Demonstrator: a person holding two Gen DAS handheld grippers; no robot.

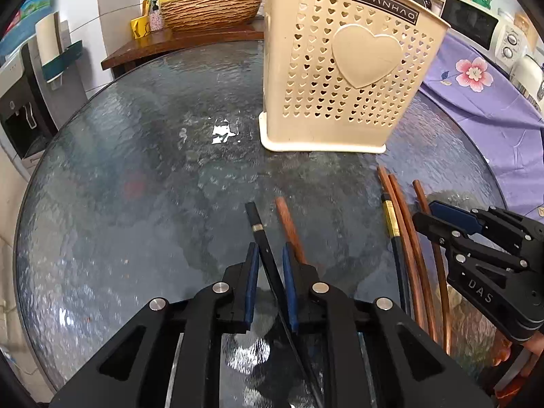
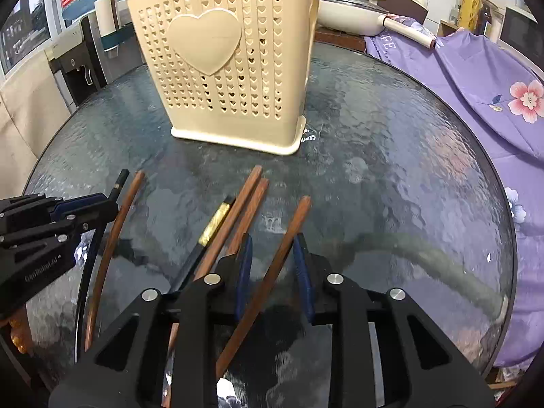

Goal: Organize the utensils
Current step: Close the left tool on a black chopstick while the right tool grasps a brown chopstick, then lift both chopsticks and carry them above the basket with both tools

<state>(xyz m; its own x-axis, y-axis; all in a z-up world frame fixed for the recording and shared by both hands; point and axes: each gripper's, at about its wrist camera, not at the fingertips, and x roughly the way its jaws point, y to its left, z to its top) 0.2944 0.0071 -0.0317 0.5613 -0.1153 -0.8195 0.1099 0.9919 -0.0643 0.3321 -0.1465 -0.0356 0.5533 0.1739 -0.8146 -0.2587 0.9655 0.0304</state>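
Note:
A cream perforated utensil holder (image 1: 343,68) with a heart stands on the round glass table (image 1: 142,170); it also shows in the right wrist view (image 2: 224,68). Several chopsticks lie on the glass near me. My left gripper (image 1: 270,255) is open, its jaws on either side of a black chopstick (image 1: 263,244); a brown chopstick (image 1: 289,231) lies just right of it. My right gripper (image 2: 272,248) is open around a brown chopstick (image 2: 289,234). Two brown chopsticks (image 2: 244,200) and a black gold-banded one (image 2: 217,221) lie to its left.
A purple flowered cloth (image 2: 476,78) covers things right of the table. A wooden basin (image 1: 210,8) sits on a shelf behind. A water dispenser (image 1: 20,102) stands at the left. A white pan (image 2: 353,10) sits behind the holder.

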